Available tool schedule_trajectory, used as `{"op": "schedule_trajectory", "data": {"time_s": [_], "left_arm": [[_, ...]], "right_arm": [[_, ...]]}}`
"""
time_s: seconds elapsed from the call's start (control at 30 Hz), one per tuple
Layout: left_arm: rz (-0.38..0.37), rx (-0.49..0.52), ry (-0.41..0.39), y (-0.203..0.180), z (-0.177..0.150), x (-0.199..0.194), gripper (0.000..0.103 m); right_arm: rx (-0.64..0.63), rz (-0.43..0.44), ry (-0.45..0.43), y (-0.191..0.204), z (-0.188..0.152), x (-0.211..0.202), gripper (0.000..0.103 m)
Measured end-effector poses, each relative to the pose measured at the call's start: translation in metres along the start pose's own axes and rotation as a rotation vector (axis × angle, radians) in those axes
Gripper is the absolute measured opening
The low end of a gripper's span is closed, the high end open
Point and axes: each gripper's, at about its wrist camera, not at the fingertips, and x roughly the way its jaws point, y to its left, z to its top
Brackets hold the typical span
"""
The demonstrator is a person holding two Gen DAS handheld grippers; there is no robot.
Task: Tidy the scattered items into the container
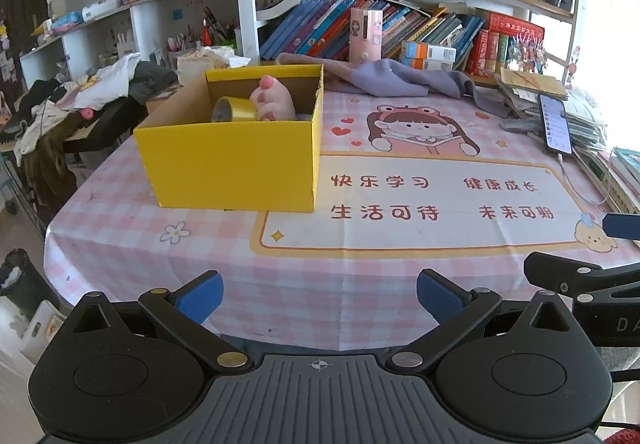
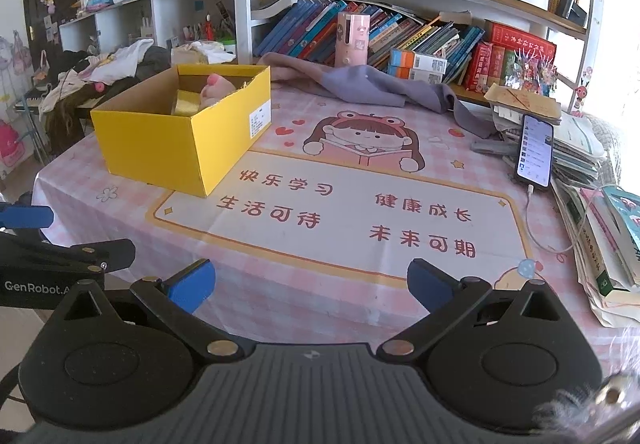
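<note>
Right wrist view: "GenRobot" marks the left hand-held gripper [image 2: 24, 218]; both spread, empty.

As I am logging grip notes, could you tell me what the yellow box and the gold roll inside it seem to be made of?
Yellow box: apparently cardboard, matte yellow outside, raw brown inside with a ragged top edge. Gold tape roll: seemingly glossy plastic or foil tape; it reflects light, though its core is hard to make out.
</note>
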Motion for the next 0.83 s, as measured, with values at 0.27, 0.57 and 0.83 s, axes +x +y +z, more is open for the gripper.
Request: {"op": "schedule_trajectory", "data": {"time_s": [0.27,0.57,0.83], "left_arm": [[-0.013,0.008,0.001,-0.003,0.002,0.003,0.103],[-0.025,0.005,0.013,-0.005,0.003,0.006,0.103],[-0.028,-0.013,0.015,-0.008,0.006,0.011,0.103]], "right_arm": [[0.003,-0.002,-0.004,-0.002,0.003,0.0,0.103],[0.005,0.005,0.004,-0.004,0.003,0.005,0.103],[0.007,0.017,0.018,-0.011,0.004,0.013,0.103]]}}
